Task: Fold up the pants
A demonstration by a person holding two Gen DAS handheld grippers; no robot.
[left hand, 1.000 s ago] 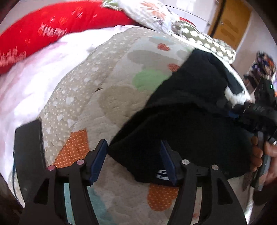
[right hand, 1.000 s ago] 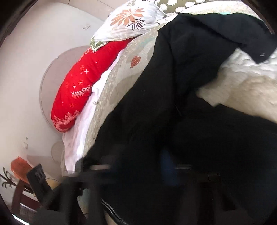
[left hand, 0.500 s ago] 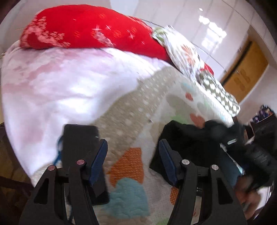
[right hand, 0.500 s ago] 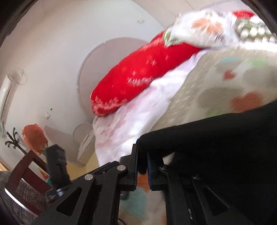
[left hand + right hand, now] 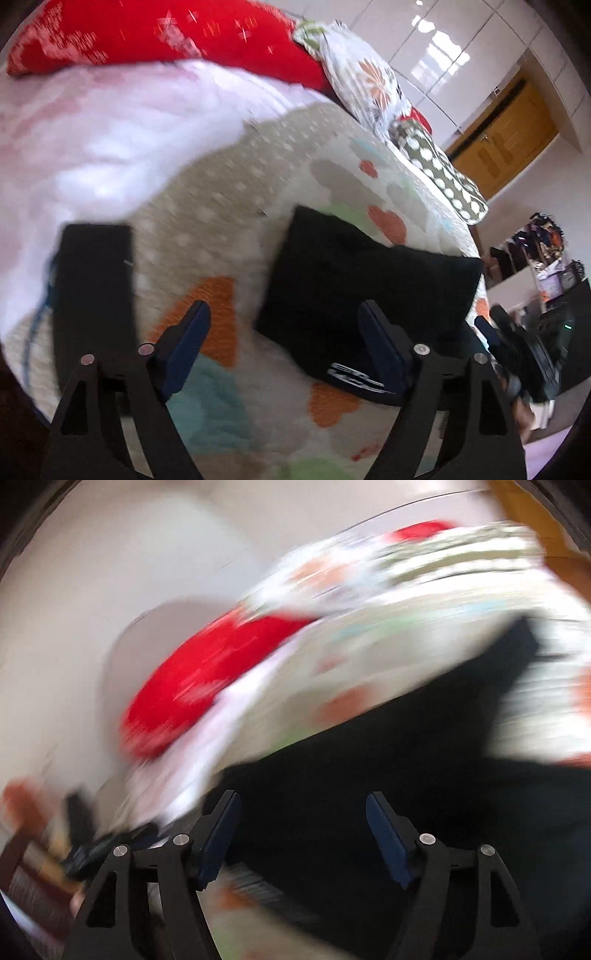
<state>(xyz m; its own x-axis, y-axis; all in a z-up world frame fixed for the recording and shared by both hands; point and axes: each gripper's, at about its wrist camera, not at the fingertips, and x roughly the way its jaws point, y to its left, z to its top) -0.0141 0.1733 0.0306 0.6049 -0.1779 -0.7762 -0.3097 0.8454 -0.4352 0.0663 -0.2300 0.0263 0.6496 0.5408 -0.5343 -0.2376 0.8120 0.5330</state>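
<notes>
The black pants point(image 5: 365, 280) lie folded into a compact rectangle on the patterned quilt point(image 5: 229, 206). A white logo shows at their near edge. My left gripper point(image 5: 284, 332) is open and empty, hovering just in front of the pants' near left corner. In the right wrist view, which is blurred by motion, the pants point(image 5: 388, 768) fill the lower half. My right gripper point(image 5: 303, 819) is open over them with nothing between its blue pads. The right gripper also shows in the left wrist view point(image 5: 517, 347), at the pants' right edge.
A black phone-like slab point(image 5: 94, 295) lies on the quilt to the left. A red pillow point(image 5: 147, 40), a floral pillow point(image 5: 369, 85) and a dotted pillow point(image 5: 439, 177) line the bed's far side. A wooden door point(image 5: 506, 136) and clutter point(image 5: 546, 254) stand to the right.
My right gripper was shut on a pants edge, carried it over, and has now opened and let go. The pants went from spread out to a compact fold. My left gripper stayed open.
</notes>
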